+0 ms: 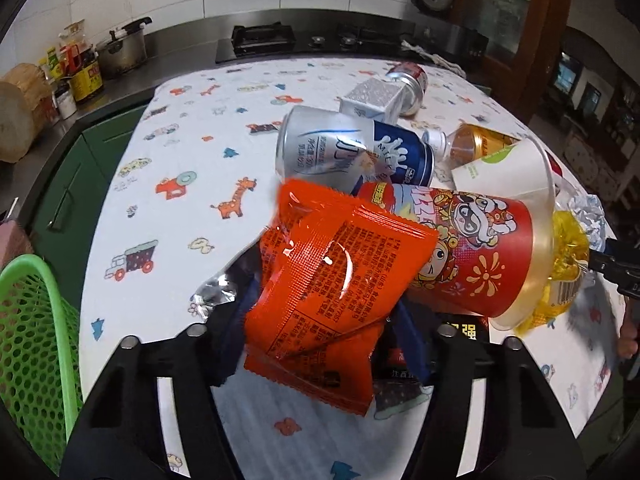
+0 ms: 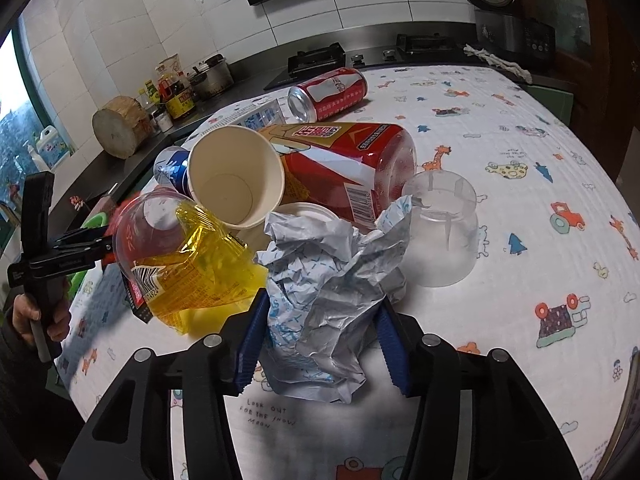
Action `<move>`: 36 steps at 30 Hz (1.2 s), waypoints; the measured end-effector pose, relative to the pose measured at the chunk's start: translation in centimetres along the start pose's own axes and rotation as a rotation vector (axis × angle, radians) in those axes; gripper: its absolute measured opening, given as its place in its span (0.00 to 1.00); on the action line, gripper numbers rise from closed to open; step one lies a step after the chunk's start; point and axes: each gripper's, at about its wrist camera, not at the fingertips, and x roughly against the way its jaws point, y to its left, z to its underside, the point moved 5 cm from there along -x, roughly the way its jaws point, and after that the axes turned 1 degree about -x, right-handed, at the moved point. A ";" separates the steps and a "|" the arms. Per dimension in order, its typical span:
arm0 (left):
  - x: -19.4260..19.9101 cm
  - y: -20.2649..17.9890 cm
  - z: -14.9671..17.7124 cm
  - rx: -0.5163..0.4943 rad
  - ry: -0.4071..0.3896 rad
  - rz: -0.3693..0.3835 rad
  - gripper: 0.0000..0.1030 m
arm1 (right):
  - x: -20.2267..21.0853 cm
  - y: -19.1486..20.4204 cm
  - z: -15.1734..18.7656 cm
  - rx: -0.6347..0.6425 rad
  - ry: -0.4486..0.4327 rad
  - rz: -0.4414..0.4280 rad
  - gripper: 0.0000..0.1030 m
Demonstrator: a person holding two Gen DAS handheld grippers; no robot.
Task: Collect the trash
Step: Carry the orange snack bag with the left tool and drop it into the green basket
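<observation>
My left gripper [image 1: 320, 336] is shut on an orange snack wrapper [image 1: 332, 280], held above the table. Behind it lies a pile of trash: a red printed cup [image 1: 472, 248], a silver and blue can [image 1: 352, 152], a white paper cup [image 1: 504, 168], a yellow wrapper [image 1: 568, 256]. My right gripper [image 2: 320, 340] is shut on a crumpled white and blue paper wrapper [image 2: 328, 280]. In the right wrist view the paper cup [image 2: 236, 176], yellow wrapper [image 2: 200, 264], a red bottle [image 2: 352, 160], a red cola can [image 2: 328, 92] and a clear plastic cup [image 2: 444, 228] lie just ahead.
A green mesh basket [image 1: 32, 328] stands at the table's left edge. The table has a white cloth with cartoon prints [image 2: 540, 168]. A counter with a pot [image 1: 122, 50], jars and a stove [image 1: 288, 40] runs behind. The left gripper's handle and hand [image 2: 40, 264] show at left.
</observation>
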 end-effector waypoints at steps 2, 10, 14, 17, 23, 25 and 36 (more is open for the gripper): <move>0.6 0.1 0.0 0.006 -0.015 -0.012 0.57 | 0.3 -0.1 0.0 -0.005 -0.008 0.001 0.46; 4.2 1.6 0.1 0.065 -0.089 -0.048 0.55 | 3.1 0.5 -0.4 0.018 -0.074 0.025 0.45; 6.9 3.7 0.5 0.126 -0.127 -0.076 0.52 | 5.1 1.7 -1.2 0.048 -0.112 0.015 0.46; 8.8 6.2 1.0 0.175 -0.148 -0.123 0.52 | 6.1 3.3 -2.0 0.068 -0.127 -0.028 0.46; 11.2 12.2 3.2 0.273 -0.131 -0.248 0.52 | 6.0 8.0 -3.6 0.122 -0.112 -0.136 0.46; 11.4 14.8 4.5 0.316 -0.102 -0.306 0.52 | 5.4 9.9 -4.0 0.146 -0.093 -0.169 0.46; 11.0 23.7 10.2 0.480 0.000 -0.430 0.73 | 0.7 20.3 -5.1 0.276 0.014 -0.288 0.46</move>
